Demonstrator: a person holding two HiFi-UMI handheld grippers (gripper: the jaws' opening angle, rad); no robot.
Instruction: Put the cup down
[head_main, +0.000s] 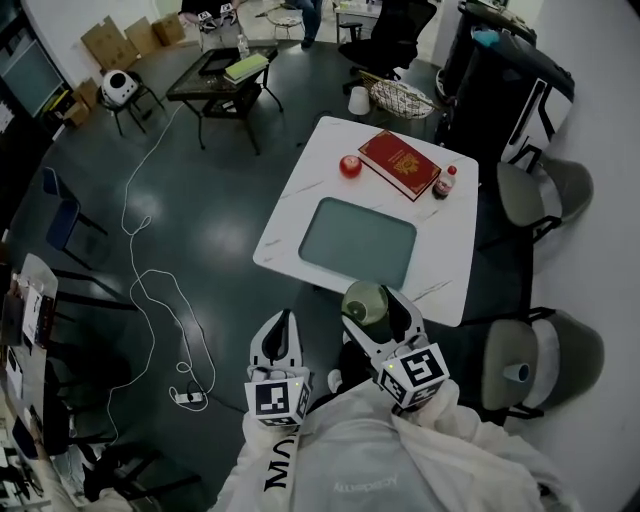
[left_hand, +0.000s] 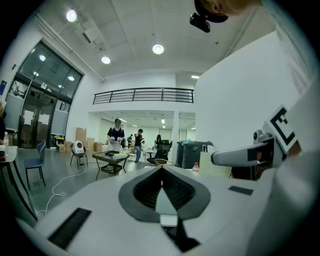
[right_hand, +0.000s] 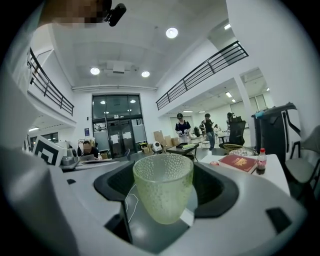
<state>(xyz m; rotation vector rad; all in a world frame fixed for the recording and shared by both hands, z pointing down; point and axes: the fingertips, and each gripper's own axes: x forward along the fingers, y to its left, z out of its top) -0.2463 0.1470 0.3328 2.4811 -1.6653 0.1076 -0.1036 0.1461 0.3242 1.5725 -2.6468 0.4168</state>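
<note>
- Head view: the right gripper (head_main: 372, 308) is holding the cup (head_main: 364, 300) at lower centre of the frame, over the near edge of the table (head_main: 300, 215). I judge that the cup is being brought in and is not yet set down.
  - The next move is calling for lowering the cup upright onto a bare spot, perhaps the grey panel (head_main: 358, 242), and then letting the jaws part.
  - That spot is lying well clear of the apple (head_main: 350, 166), book (head_main: 399, 163) and bottle (head_main: 444, 182), which are sitting higher in the frame, toward the table's far side.
  - The left gripper (head_main: 280, 330) is hanging just left of the right one, off the table and over the floor (head_main: 190, 230).
- Left gripper view: its jaws are meeting in a point at centre frame with nothing between them, which the head view is not making plain.
  - It is also showing the right gripper (left_hand: 235, 157) side-on at the right of the frame.
  - The cup itself is not showing here.
- Right gripper view: the jaws are pressing on the cup (right_hand: 163, 192) from both sides, parted only to its width.
  - The cup is standing upright and looking empty.
  - The table (right_hand: 272, 172) is lying at the right of the frame with the book (right_hand: 238, 162) and bottle (right_hand: 260, 161) on it. This level look across its top is one the head view is not giving.
</note>
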